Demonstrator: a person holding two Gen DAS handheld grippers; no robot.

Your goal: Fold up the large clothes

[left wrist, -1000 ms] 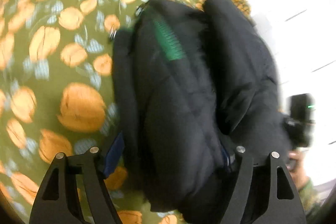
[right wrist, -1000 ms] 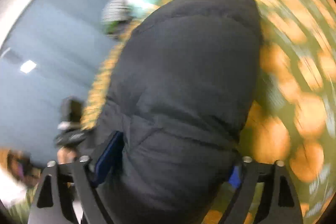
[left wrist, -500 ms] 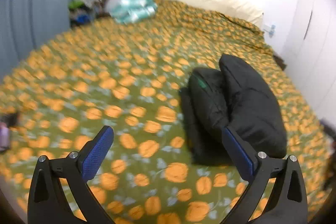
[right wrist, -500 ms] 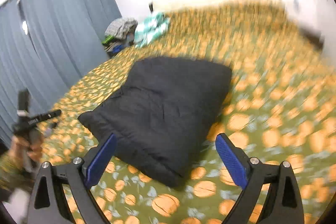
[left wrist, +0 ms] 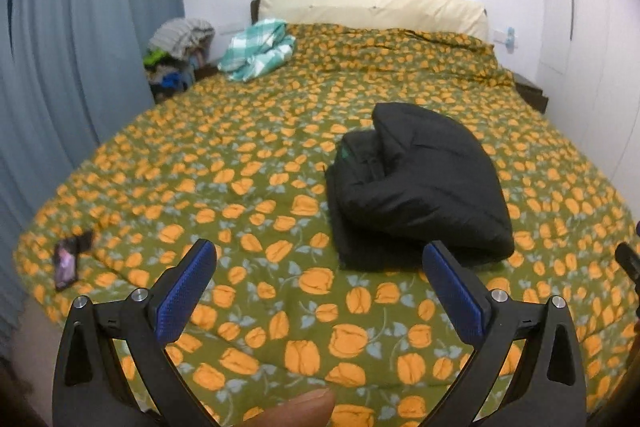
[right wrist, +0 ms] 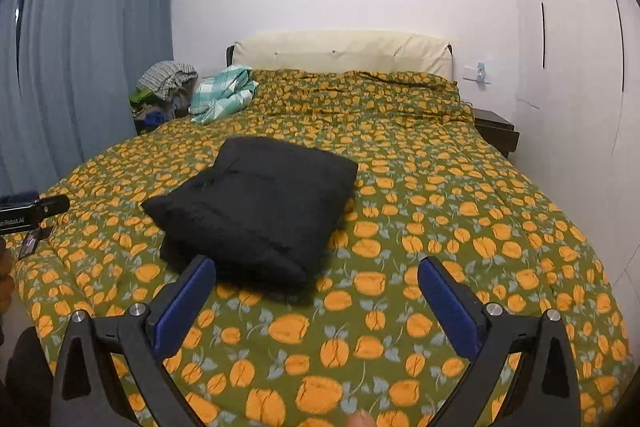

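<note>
Jacket (left wrist: 420, 187) — black, padded, folded into a compact bundle — is lying on the bed (left wrist: 240, 187), released. Left claw (left wrist: 320, 279) and right claw (right wrist: 316, 287), both having just been opening, are standing wide, empty, pulled back from close over it — folding appears complete.

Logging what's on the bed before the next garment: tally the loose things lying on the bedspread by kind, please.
Folded black jacket: 1
Teal checked cloth bundle: 1
Phone: 1
Cream pillow: 1
Total: 4
</note>
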